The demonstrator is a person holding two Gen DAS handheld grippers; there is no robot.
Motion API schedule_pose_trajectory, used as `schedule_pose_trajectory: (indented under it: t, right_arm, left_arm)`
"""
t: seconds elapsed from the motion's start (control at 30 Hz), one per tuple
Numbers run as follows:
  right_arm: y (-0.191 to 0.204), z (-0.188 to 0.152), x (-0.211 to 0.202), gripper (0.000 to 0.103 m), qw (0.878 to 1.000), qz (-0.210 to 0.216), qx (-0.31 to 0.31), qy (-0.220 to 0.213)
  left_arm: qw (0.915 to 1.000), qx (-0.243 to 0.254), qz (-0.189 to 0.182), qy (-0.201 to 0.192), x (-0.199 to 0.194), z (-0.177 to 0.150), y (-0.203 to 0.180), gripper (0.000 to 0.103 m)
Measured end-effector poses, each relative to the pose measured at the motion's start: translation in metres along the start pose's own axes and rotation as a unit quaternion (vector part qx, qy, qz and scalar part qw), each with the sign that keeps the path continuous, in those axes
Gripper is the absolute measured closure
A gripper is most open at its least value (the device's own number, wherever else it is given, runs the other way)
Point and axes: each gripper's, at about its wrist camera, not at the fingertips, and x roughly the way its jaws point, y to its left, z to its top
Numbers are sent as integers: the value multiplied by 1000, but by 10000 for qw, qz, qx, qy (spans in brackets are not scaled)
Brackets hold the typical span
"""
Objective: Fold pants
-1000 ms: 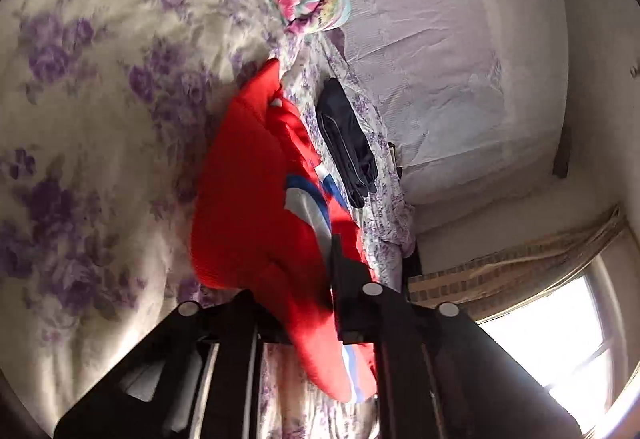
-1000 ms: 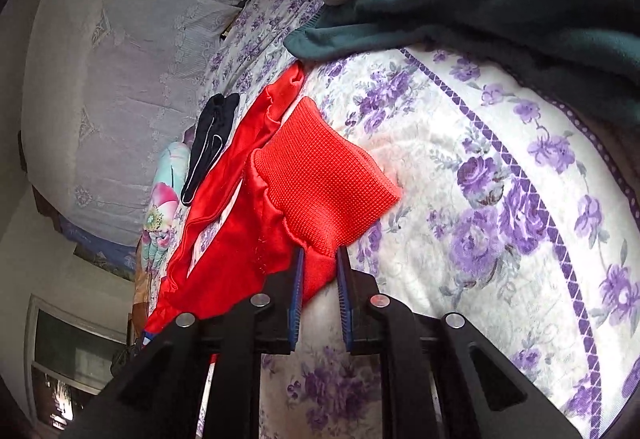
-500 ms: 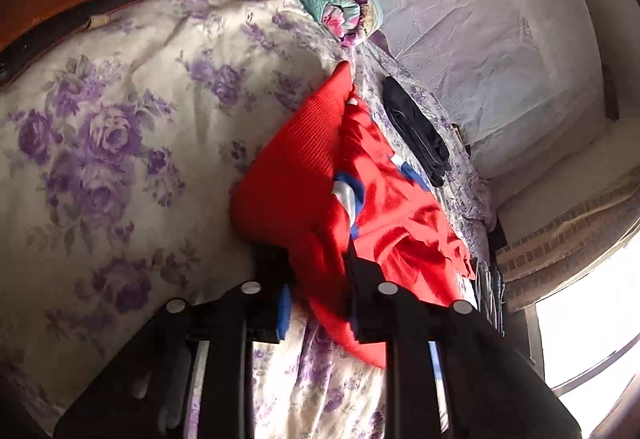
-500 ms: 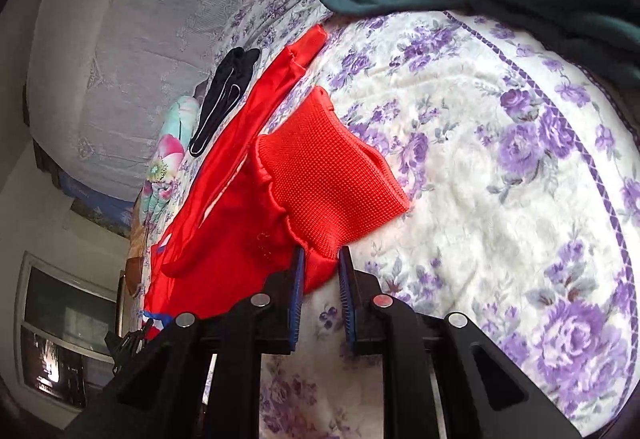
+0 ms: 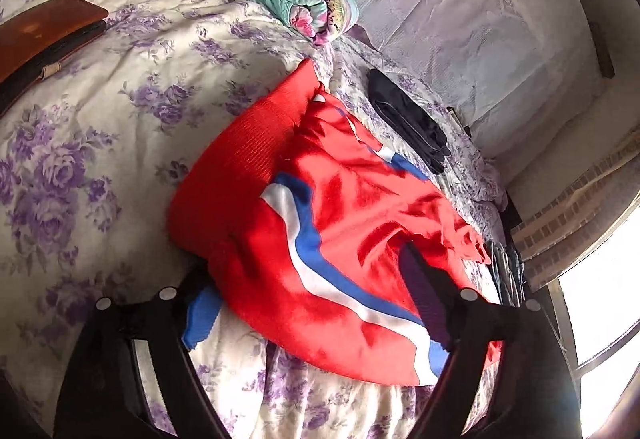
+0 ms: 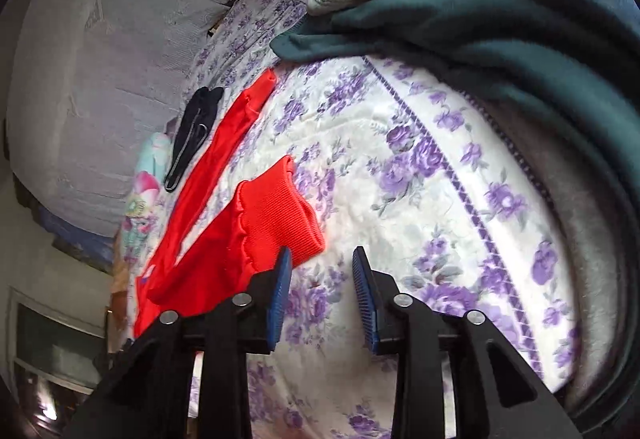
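Though striped blue-white, red pants [image 5: 328, 223] show no writing.

Each black gripper [image 6: 322, 271] has angular arms with silver screw heads and blue ribbed pads [image 6: 280, 291].

Red pants [image 5: 340, 223], blue-white side stripe, ribbed cuffs, lying rumpled on floral bedspread

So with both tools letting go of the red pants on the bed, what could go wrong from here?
1. The red pants lie bunched and creased, not flat, so the fold may be uneven.
2. The left tool, whose jaws have just been opening, has fabric draped between its fingers; pulling back could drag it.
3. The right tool, also just opening, has its finger touching the ribbed cuff and could snag it.
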Motion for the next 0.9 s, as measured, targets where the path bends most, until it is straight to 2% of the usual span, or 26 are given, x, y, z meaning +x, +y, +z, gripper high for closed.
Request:
schedule_pose_trajectory:
  t: [0.07,0.1,0.17,0.23,0.27,0.3,0.33,0.37,0.4,0.47,0.5,0.53,0.57,0.6,0.63,0.67,0.7,0.77,0.83,0.9]
  right_arm:
    - [3,-1,17,56,9991,377,109,165]
    - [6,-1,25,52,9986,479,122,208]
    - [17,0,39,52,9985,528,65,150]
    - [27,0,48,79,9989,457,-105,-23]
    - [34,2,50,88,9988,459,-115,-113]
    - [39,4,45,89,9982,511,-129,-271]
    - [45,8,36,89,9973,515,-280,-439]
    - [54,10,25,90,9959,447,-525,-588]
    - [60,12,14,90,9942,337,-715,-724]
    - [58,18,3,89,9938,13,-837,-726]
    - [51,21,6,88,9947,-209,-846,-553]
    - [40,22,13,85,9951,-445,-814,-328]
    - [28,21,21,76,9954,-697,-648,-143]
    - [16,18,24,76,9967,-667,-448,-110]
    - [11,17,20,75,9983,-475,-267,-198]
    - [8,17,13,73,9988,-372,-154,-269]
    - [11,18,3,71,9980,-357,-79,-516]
    - [25,21,-20,71,9905,-648,-274,-1178]
    - [54,20,-26,71,9843,-696,-795,-1414]
    - [81,14,-17,71,9827,-450,-1235,-1304]
  left_arm:
    - [9999,-111,-81,-16,0,2,0,17]
    - [9999,-115,-94,-29,1,2,-1,14]
    - [10000,-26,21,-77,4,1,-5,13]
    - [9995,148,245,-110,9,1,-12,14]
    - [9992,192,331,-126,9,1,-13,20]
    - [9988,187,420,-146,8,1,-14,51]
    - [9993,121,346,-75,9,2,-12,69]
    - [9999,-22,148,25,9,2,-8,82]
    - [9998,-196,-64,66,8,1,-4,84]
    - [9991,-335,-133,229,10,-5,2,84]
    - [9990,-304,-70,324,13,-9,2,83]
    - [9990,-236,18,370,14,-13,3,83]
    - [9992,-129,90,363,14,-16,1,83]
    - [9993,-48,130,341,11,-18,-1,80]
    - [9994,-46,150,311,6,-16,-1,77]
    - [9996,-83,132,242,-1,-13,-1,70]
    - [9998,-128,84,149,-9,-9,0,60]
    - [9995,-116,269,-143,-30,1,0,47]
    - [9959,111,664,-604,-53,10,-4,45]
    - [9942,255,659,-805,-64,15,-10,45]
